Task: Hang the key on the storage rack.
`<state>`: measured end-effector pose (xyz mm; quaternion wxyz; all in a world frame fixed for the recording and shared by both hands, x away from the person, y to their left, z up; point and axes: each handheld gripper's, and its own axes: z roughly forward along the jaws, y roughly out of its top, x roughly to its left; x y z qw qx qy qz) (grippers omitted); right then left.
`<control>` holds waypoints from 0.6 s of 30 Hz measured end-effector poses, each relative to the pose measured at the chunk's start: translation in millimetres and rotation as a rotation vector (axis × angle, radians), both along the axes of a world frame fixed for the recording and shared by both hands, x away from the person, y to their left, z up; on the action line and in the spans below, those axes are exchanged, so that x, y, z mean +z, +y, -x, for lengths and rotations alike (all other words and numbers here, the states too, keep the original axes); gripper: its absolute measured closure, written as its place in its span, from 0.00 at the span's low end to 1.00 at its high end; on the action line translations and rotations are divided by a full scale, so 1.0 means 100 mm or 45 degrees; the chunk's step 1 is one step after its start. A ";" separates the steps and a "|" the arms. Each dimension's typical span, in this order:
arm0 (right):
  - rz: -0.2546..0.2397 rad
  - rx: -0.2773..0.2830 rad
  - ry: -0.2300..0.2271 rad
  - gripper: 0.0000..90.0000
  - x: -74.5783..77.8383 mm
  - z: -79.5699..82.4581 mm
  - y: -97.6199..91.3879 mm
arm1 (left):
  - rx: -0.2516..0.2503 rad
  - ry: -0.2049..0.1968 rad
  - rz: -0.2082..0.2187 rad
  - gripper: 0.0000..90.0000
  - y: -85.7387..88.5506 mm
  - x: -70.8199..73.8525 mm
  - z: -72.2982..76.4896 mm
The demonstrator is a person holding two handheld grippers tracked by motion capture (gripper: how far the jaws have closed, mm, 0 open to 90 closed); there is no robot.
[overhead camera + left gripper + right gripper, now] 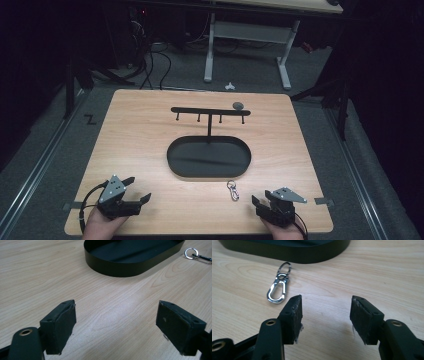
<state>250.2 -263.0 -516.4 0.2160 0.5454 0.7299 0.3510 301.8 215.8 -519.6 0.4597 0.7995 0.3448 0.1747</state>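
Keyring clip [232, 190] lies flat on the worktop [130, 130] at six o'clock of the black oval tray [172, 162], which holds nothing but its hook stand's post [209, 129]. Right hand-held gripper [260, 205], released and empty, sits at the clip's four o'clock, probably poised to grasp it. Left hand-held gripper [137, 192] waits released at the tray's seven o'clock.

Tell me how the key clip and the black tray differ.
The clip is small, shiny silver metal; the tray is large and matt black. The clip lies flat on the table, while the tray has a raised oval wall and carries an upright hook stand. The clip sits nearer the right tongs than the tray does. Both rest on the table, untouched.
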 end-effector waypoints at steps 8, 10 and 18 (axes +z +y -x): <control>0.049 0.070 -0.004 0.49 -0.01 0.00 0.15 | 0.001 -0.002 0.009 0.19 0.00 0.00 0.00; 0.079 0.096 -0.010 0.48 0.01 0.00 0.24 | 0.001 -0.002 0.008 0.19 0.01 0.00 0.00; 0.112 0.141 0.001 0.46 0.05 -0.03 0.41 | -0.005 0.000 0.015 0.19 0.01 0.00 -0.01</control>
